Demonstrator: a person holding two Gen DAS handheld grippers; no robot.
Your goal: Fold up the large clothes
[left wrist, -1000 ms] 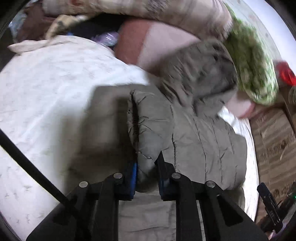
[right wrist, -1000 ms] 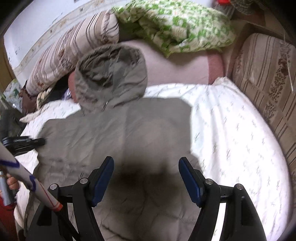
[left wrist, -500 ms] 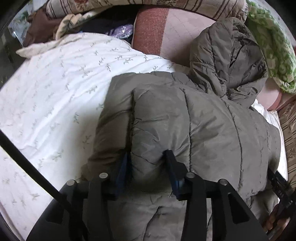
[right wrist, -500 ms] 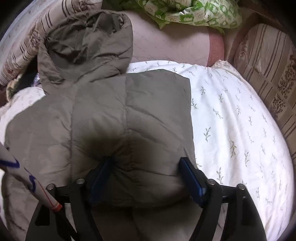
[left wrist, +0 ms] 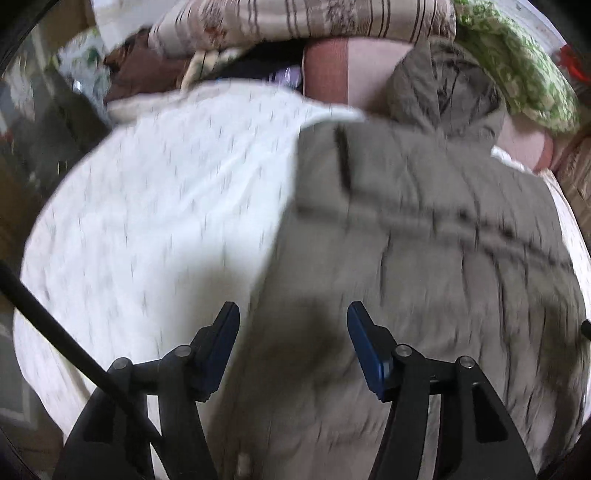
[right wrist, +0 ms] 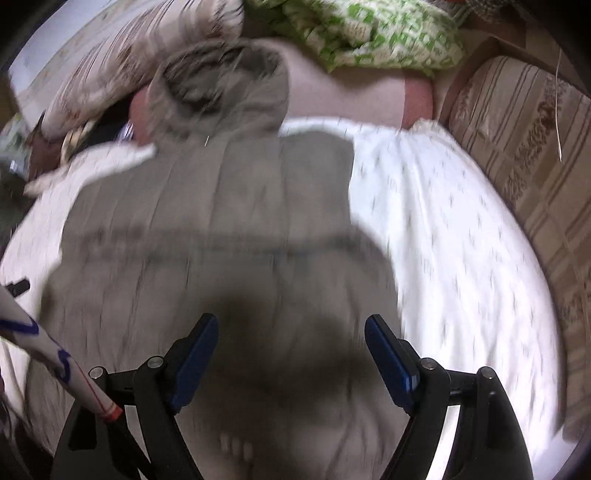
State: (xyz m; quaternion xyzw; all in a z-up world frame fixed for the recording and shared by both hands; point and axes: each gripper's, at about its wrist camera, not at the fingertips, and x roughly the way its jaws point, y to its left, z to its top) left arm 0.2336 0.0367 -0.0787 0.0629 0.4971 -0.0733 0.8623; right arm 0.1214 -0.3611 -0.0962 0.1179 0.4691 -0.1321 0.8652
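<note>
Hovering above the bed, the left tool (left wrist: 293, 334) has its blue pads spread wide with nothing between them. Ahead of it and stretching off to its right lies the grey hooded puffer jacket (left wrist: 424, 266), flat on the white sprigged sheet (left wrist: 159, 206), which fills the space to the tool's left. Only this view shows the dark clutter and brown cloth (left wrist: 136, 74) past the bed's far left corner. The right tool (right wrist: 291, 345) is likewise wide open and empty, over the jacket (right wrist: 229, 229), whose hood (right wrist: 221, 92) rests far ahead against the pink bolster (right wrist: 343, 96). Only its view shows the striped sofa cushion (right wrist: 524, 147) to the tool's right. A green patterned quilt (right wrist: 369, 33) is heaped beyond. Both views are motion-blurred.
</note>
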